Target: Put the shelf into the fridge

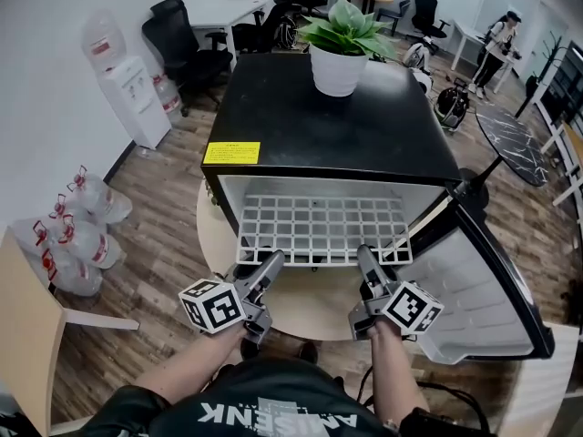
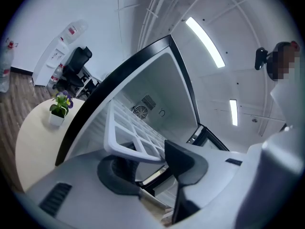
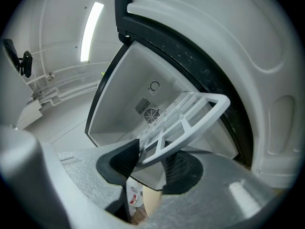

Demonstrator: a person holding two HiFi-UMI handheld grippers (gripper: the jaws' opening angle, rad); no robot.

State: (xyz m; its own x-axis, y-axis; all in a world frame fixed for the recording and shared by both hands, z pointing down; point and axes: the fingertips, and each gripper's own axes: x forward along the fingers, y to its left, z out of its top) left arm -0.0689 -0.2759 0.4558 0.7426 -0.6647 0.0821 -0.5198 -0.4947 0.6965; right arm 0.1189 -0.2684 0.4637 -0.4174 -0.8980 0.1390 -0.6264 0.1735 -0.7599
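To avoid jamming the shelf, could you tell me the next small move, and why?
Probably slide the white grid shelf straight back into the mini fridge: its front rim juts out past the opening, the right gripper is shut on that rim, and the left gripper stands open around it.

Open office, wood-plank floor point(image 1: 164, 235), white walls point(image 1: 46, 80).
Water dispenser point(image 1: 132, 98) by left wall, spare bottles point(image 1: 82, 235) on floor, black office chairs point(image 1: 182, 39), desks point(image 1: 223, 12) behind.

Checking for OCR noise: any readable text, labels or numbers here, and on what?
Nothing reads cleanly.
Yellow label on the fridge top: print too small.
Shirt print: upside down, cut off, looks like "ANSENK", uncertain.
Bottle labels: too small.
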